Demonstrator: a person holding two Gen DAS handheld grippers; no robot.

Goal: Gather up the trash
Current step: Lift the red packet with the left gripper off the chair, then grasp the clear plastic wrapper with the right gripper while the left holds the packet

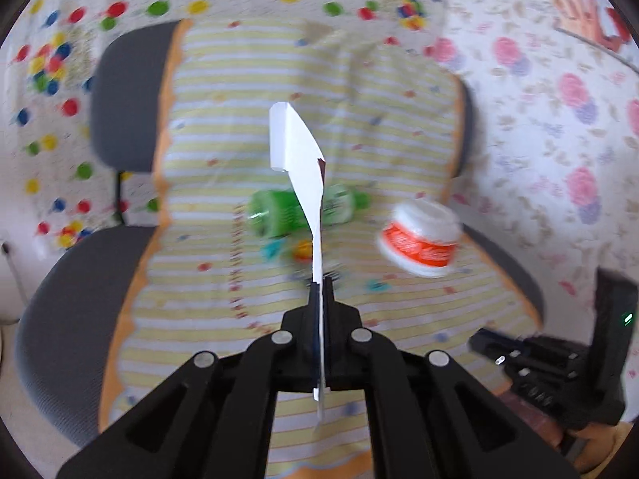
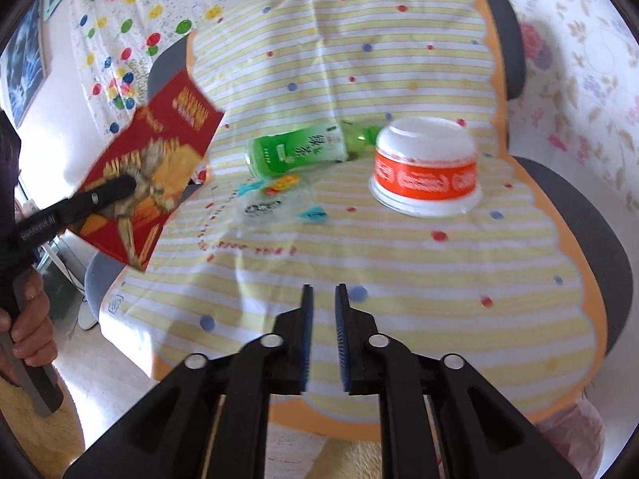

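My left gripper is clamped on a flattened cardboard box: its fingers pinch the sheet edge-on, so the left wrist view shows only a thin white strip rising between them, while the right wrist view shows the red printed face held up off the left side of the chair. My right gripper holds nothing; its fingers stand slightly apart, with a narrow gap between the blue pads, above the front of the striped cloth that covers the chair.

Step in hand, as I judge it: the first piece of trash is lifted and awaits disposal. No bin or bag shows in either view.

Three pieces remain on the cloth: a green bottle lying on its side, an upturned white and orange bowl just right of it, and a clear wrapper in front of the bottle.

Next move, by my estimate: widen the right fingers before approaching the bottle or the bowl, since both are broader than the present gap.
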